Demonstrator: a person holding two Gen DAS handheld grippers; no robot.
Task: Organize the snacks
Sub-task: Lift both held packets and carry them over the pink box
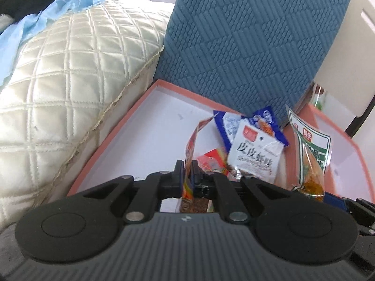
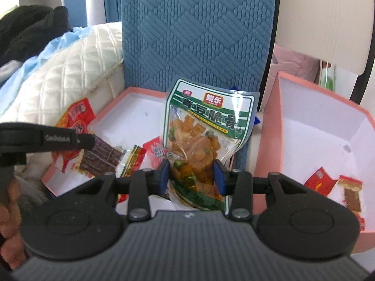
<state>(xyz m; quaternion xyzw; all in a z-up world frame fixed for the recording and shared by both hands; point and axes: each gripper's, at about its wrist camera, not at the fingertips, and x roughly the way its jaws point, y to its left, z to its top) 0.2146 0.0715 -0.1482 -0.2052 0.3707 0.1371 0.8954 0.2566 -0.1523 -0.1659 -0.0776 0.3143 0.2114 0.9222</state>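
My left gripper (image 1: 187,175) is shut on a red and orange snack packet (image 1: 191,147), held edge-on above a pink tray (image 1: 112,131); the packet also shows in the right wrist view (image 2: 77,126). My right gripper (image 2: 191,175) is shut on a green and white snack packet (image 2: 204,135) with orange pieces, held upright above the tray; it also shows at the right of the left wrist view (image 1: 309,154). A white packet (image 1: 255,154), a blue packet (image 1: 227,124) and a red packet (image 1: 211,161) lie in the tray.
A second pink box (image 2: 328,107) stands to the right with two small red packets (image 2: 318,180) inside. A blue textured cushion (image 2: 196,35) stands behind the tray. A cream quilted pillow (image 1: 70,89) lies on the left. A white chair (image 2: 328,23) is at the back right.
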